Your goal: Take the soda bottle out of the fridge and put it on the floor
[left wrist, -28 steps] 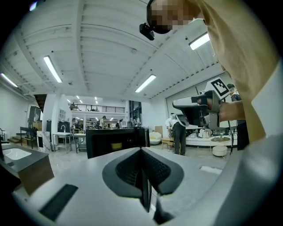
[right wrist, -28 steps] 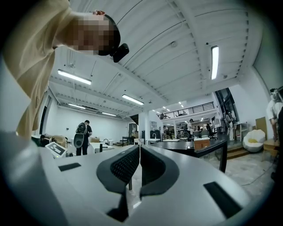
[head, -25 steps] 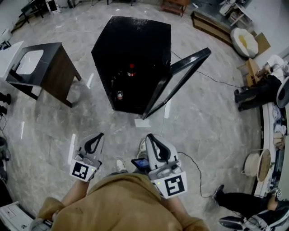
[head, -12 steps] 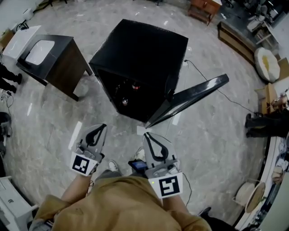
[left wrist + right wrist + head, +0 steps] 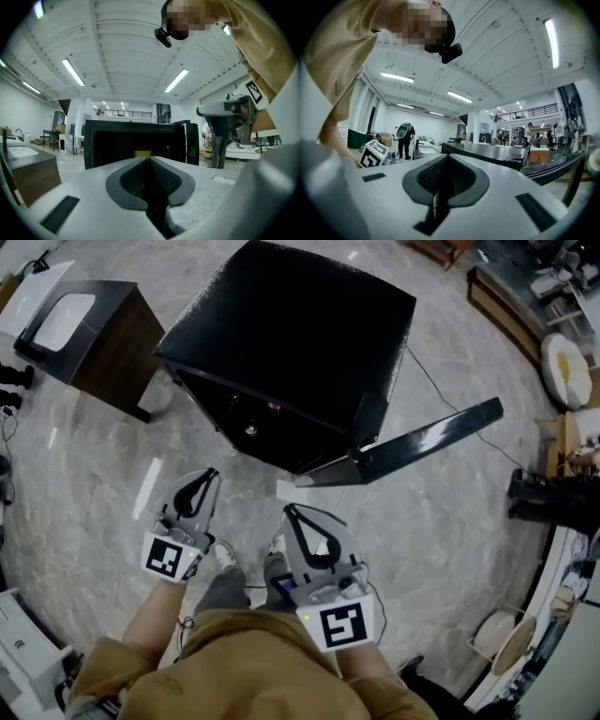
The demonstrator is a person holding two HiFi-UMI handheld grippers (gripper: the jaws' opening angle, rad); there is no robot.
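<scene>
At the upper left of the head view a dark side table (image 5: 112,367) with a white basin (image 5: 64,317) set in its top stands on the grey marbled floor (image 5: 450,531). Lower left of centre, the left gripper (image 5: 208,476) points up toward the fridge; in the left gripper view (image 5: 150,160) its jaws are pressed together with nothing between them, and the fridge's dark opening fills the middle of that picture, a small yellow thing (image 5: 143,153) showing just above the jaw tips, too covered to name.

The black fridge (image 5: 300,324) takes up the top centre of the head view. The soda bottle (image 5: 275,407) is inside it, visible only as a small reddish spot deep in the shadowed opening, well apart from both grippers. A small white sheet (image 5: 287,490) lies on the floor just below the fridge.

The right gripper (image 5: 289,512) sits below the fridge's lower corner; in the right gripper view (image 5: 447,158) its jaws are likewise closed and empty. The fridge door (image 5: 427,440) stands swung wide to the right of centre. A thin cable (image 5: 433,390) runs over the floor at the upper right.
</scene>
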